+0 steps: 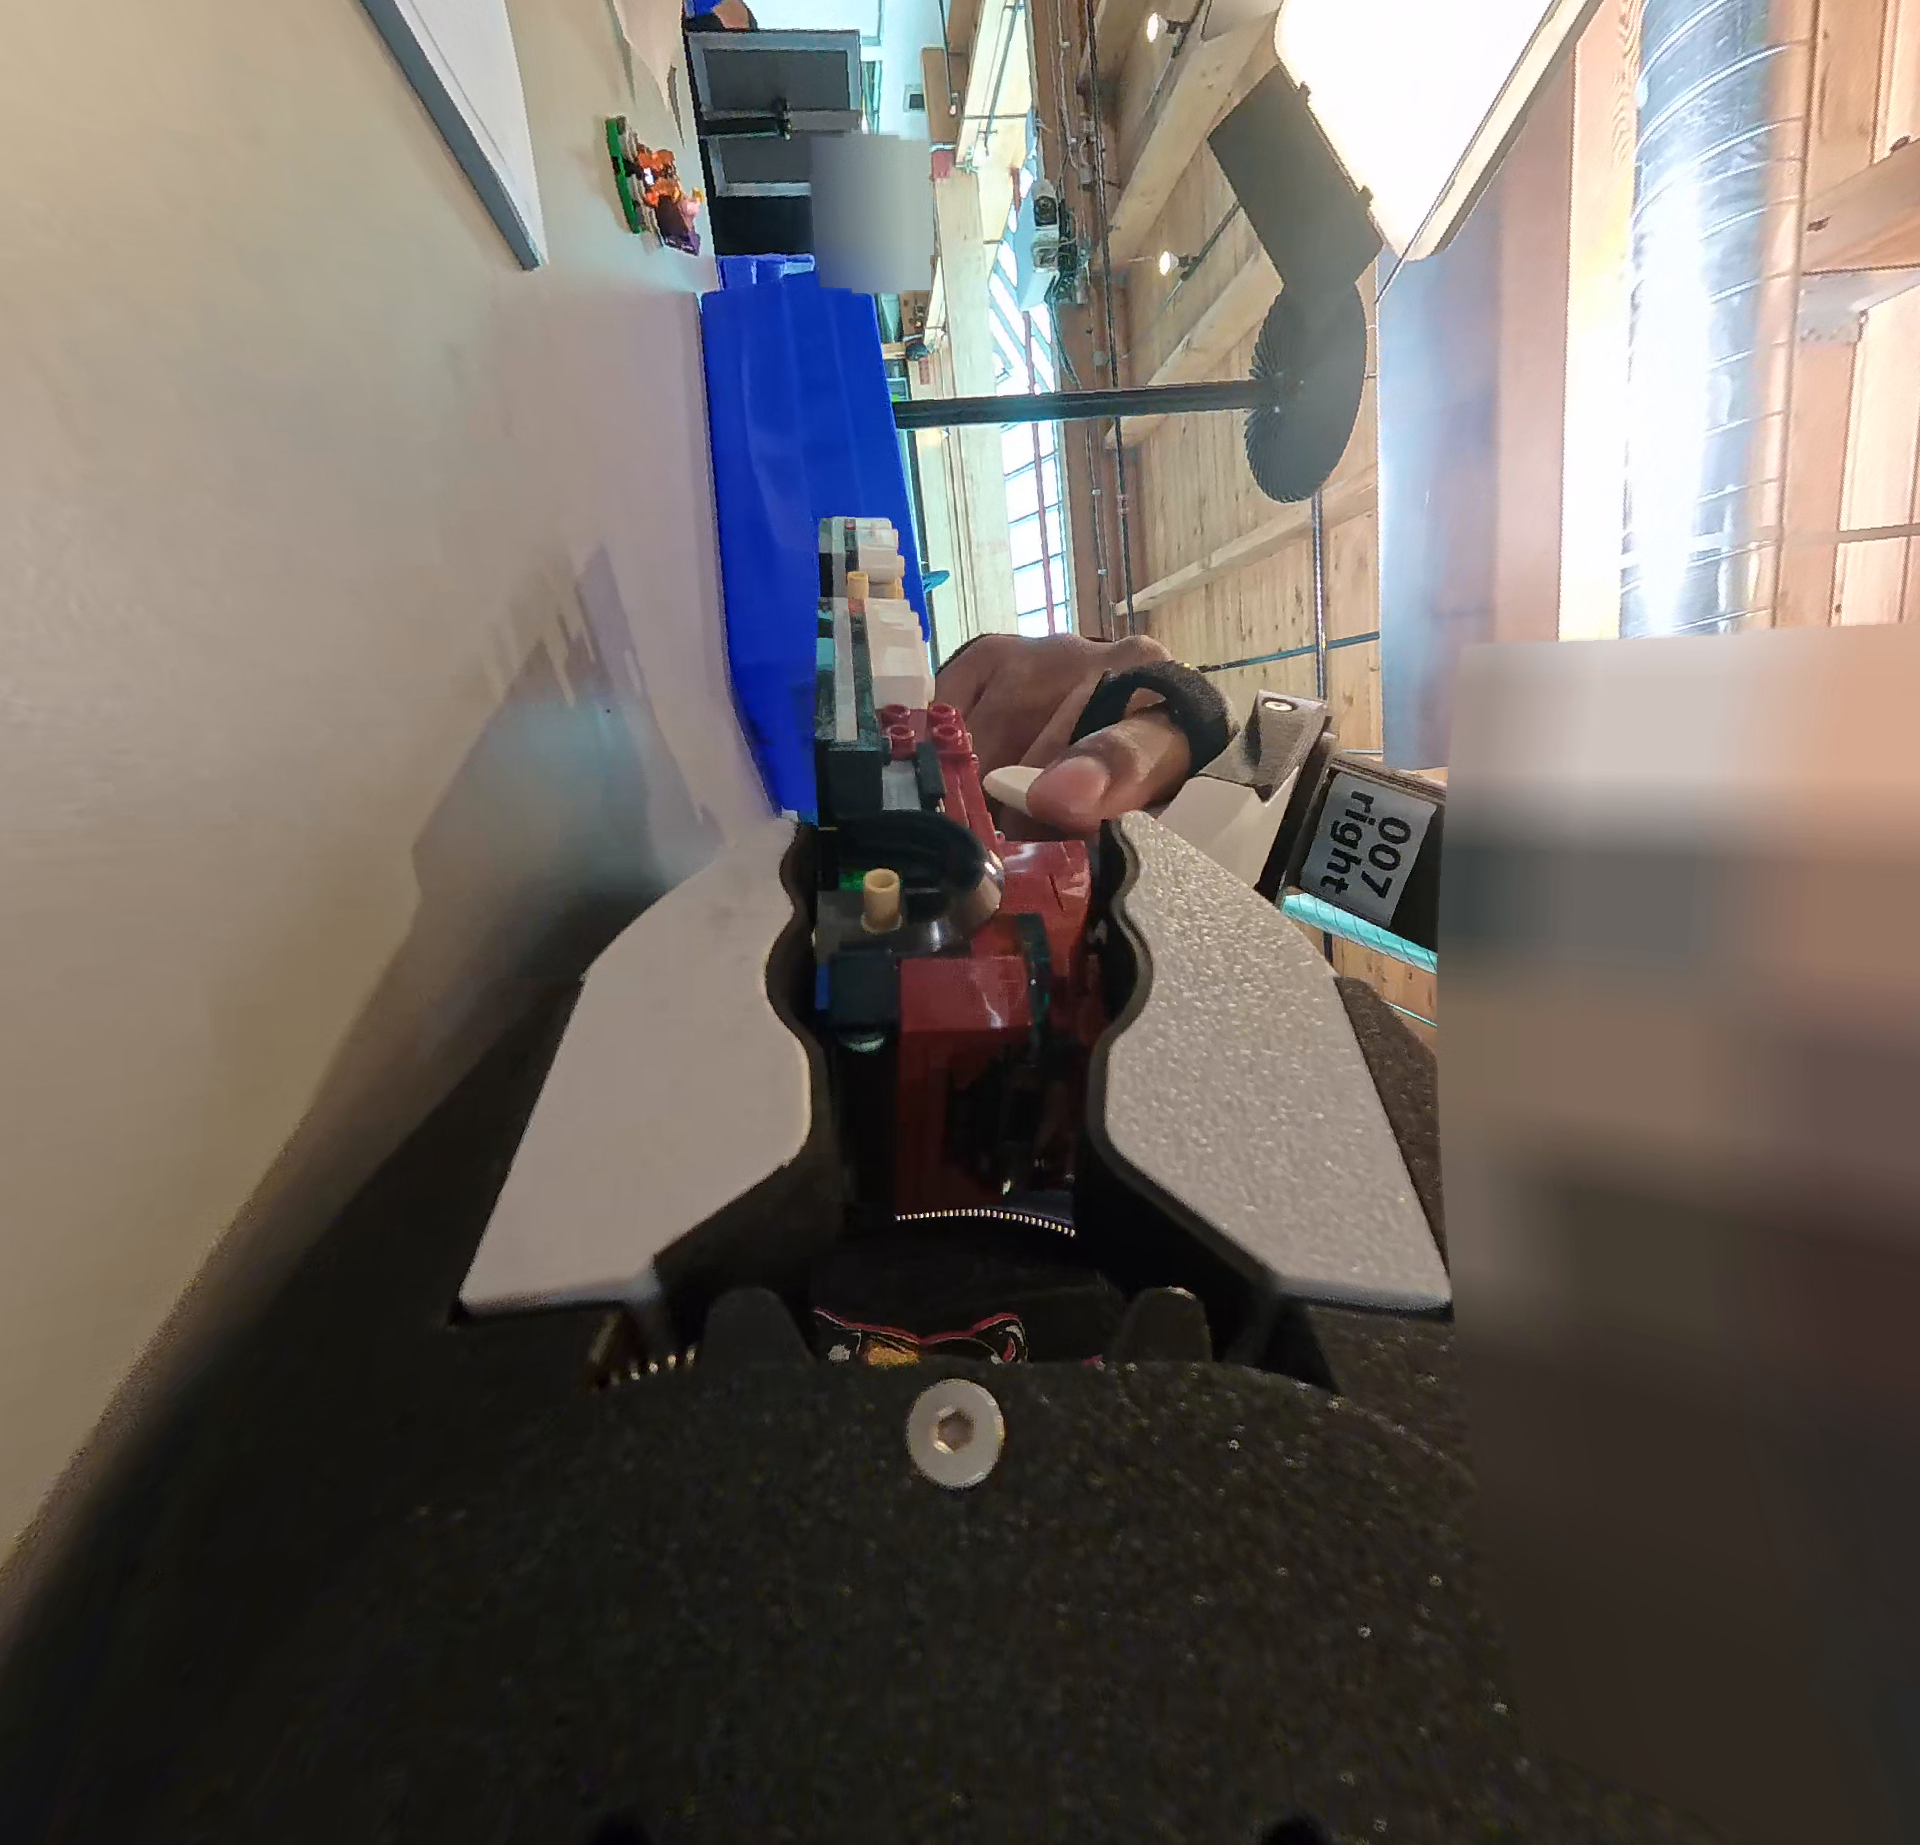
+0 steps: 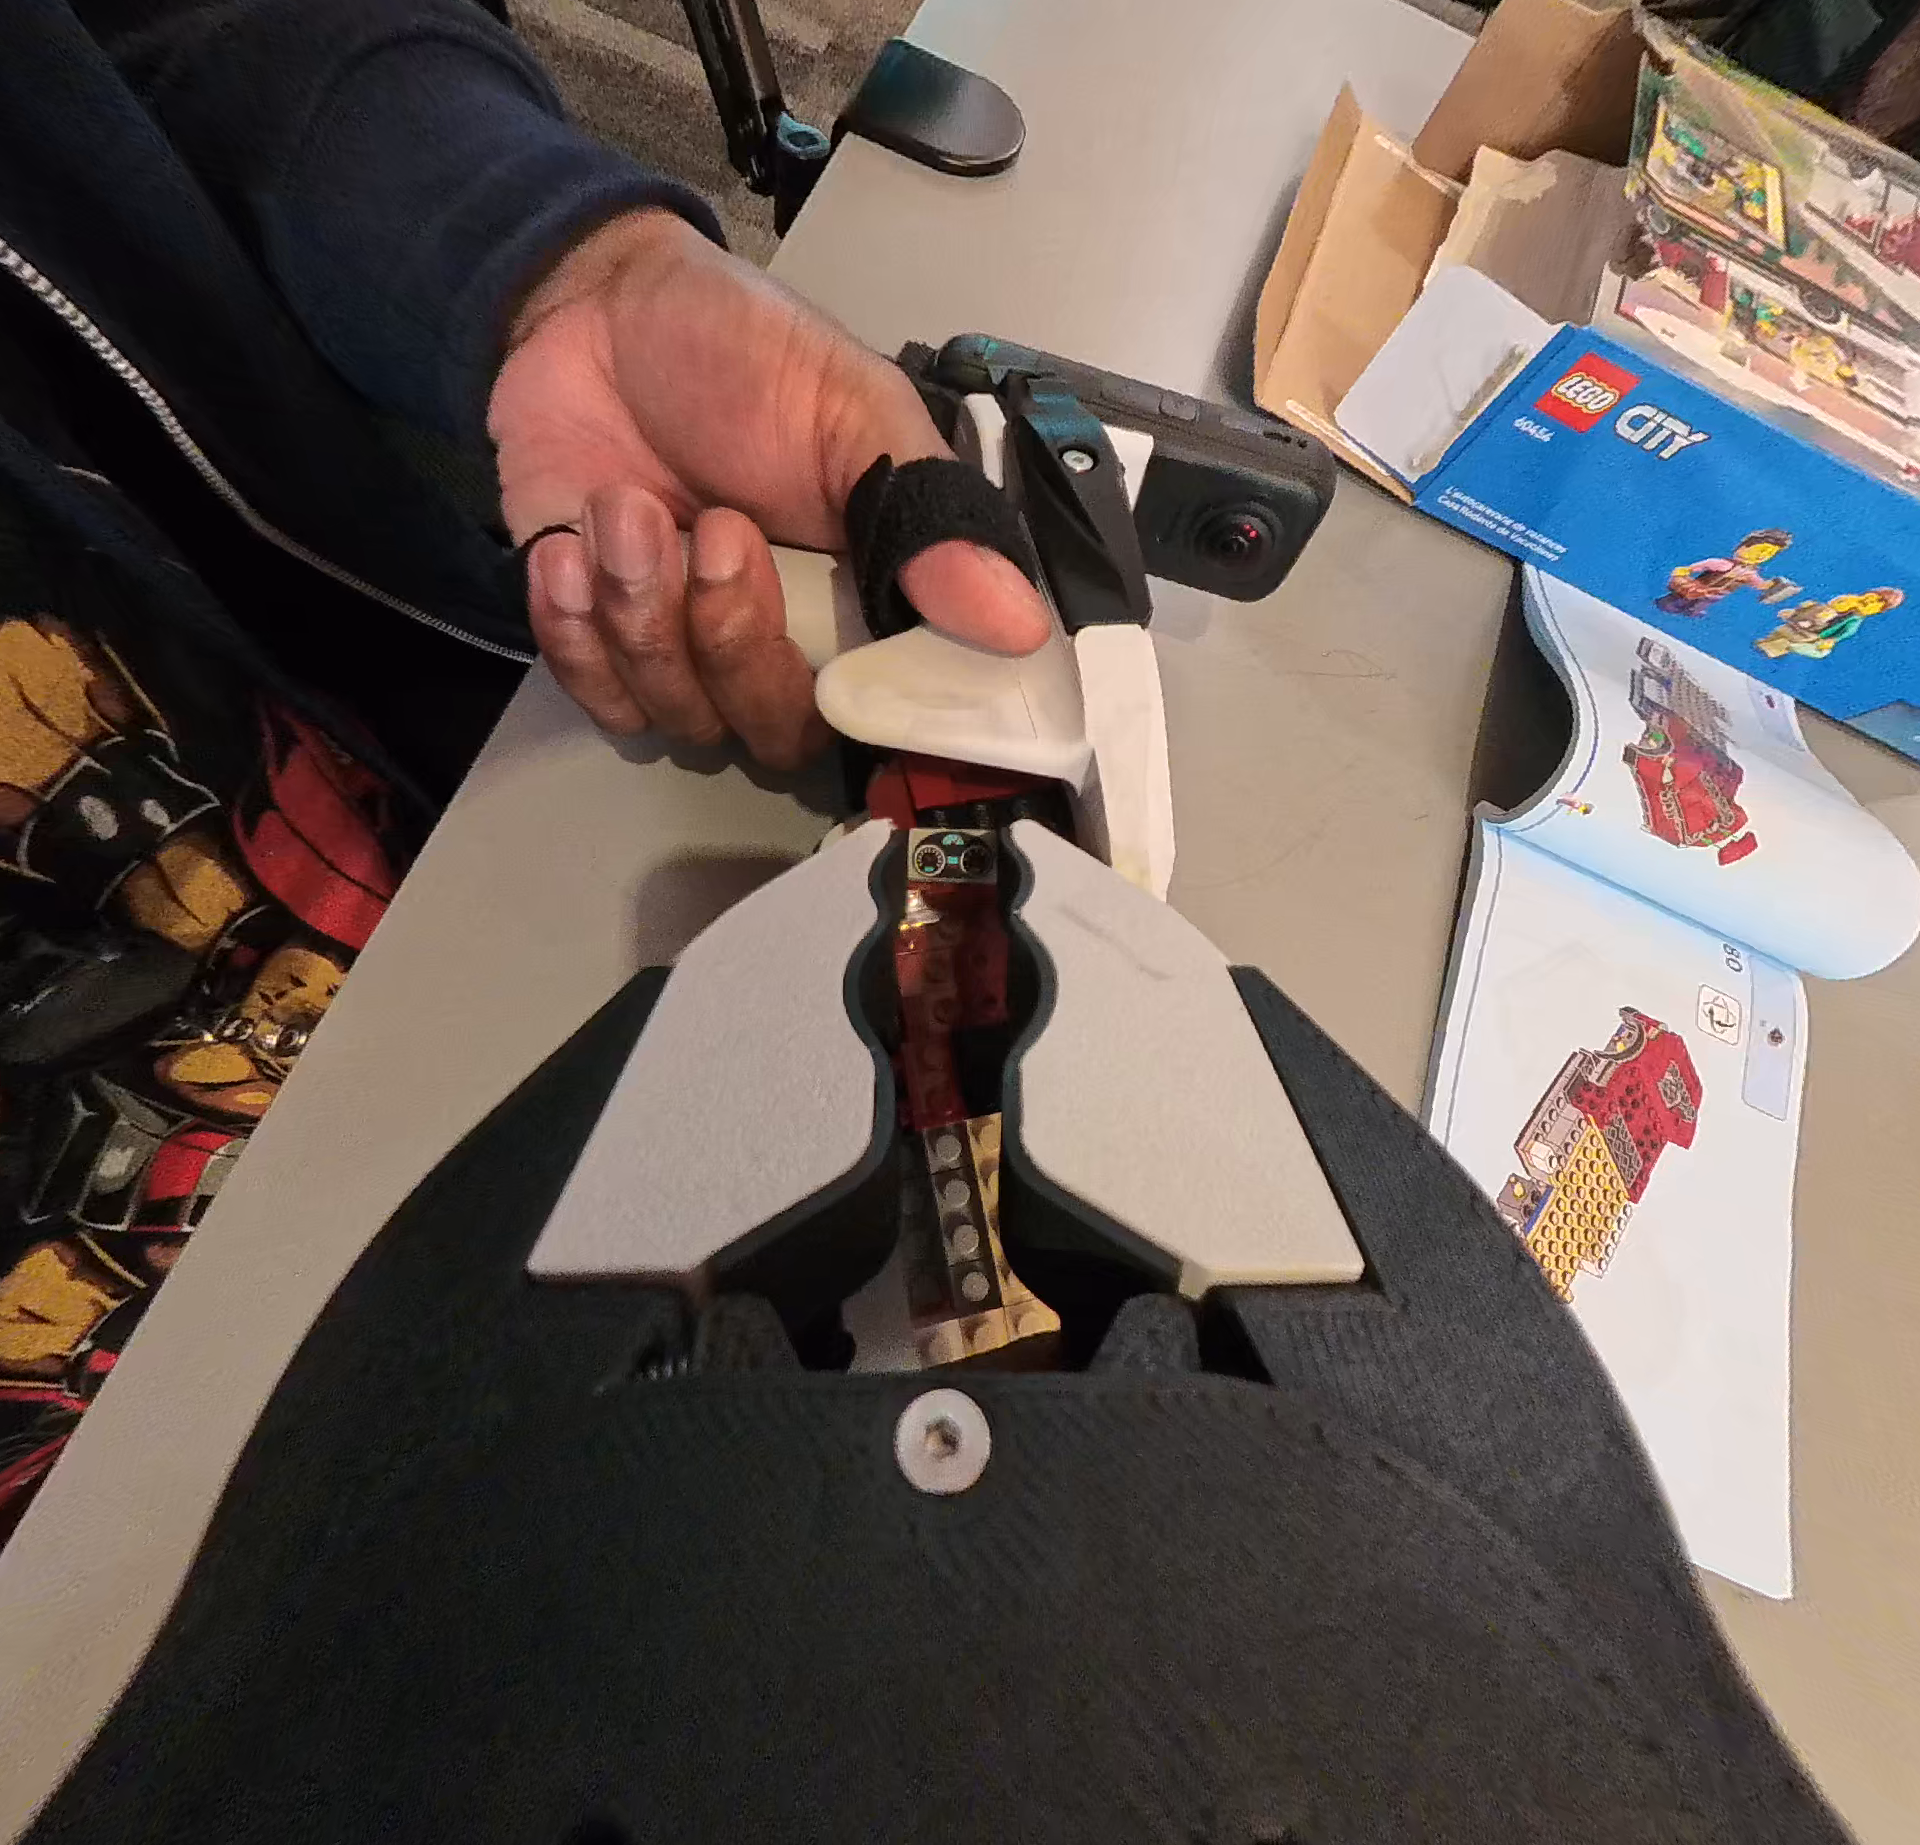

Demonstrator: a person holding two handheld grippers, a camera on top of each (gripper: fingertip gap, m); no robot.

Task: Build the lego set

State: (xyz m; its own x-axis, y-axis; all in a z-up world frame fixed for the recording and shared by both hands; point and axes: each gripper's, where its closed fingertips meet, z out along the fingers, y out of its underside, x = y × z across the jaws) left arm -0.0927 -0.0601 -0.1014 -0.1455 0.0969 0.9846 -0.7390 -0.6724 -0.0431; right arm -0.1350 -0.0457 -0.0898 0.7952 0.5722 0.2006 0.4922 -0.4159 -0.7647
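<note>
Over grey worktop (image 2: pixel 1299 777): left claw (image 1: pixel 951 850) clamped on dark-red brick truck (image 1: pixel 966 1016); right claw (image 2: pixel 948 850) nearly closed, pinching same truck's other end; instruction booklet (image 2: pixel 1621 1120) beside.

You're in an open workshop-style hall — look at 1 o'clock in the left wrist view: bare timber ceiling beams (image 1: pixel 1195 185) with a silver ventilation duct (image 1: pixel 1704 289) at 2 o'clock. You're working at a grey table (image 2: pixel 1143 81) — a brick-set box (image 2: pixel 1683 507) and an instruction booklet (image 2: pixel 1662 1120) at 2 to 3 o'clock, a tripod (image 2: pixel 727 81) on carpet at 11.
</note>
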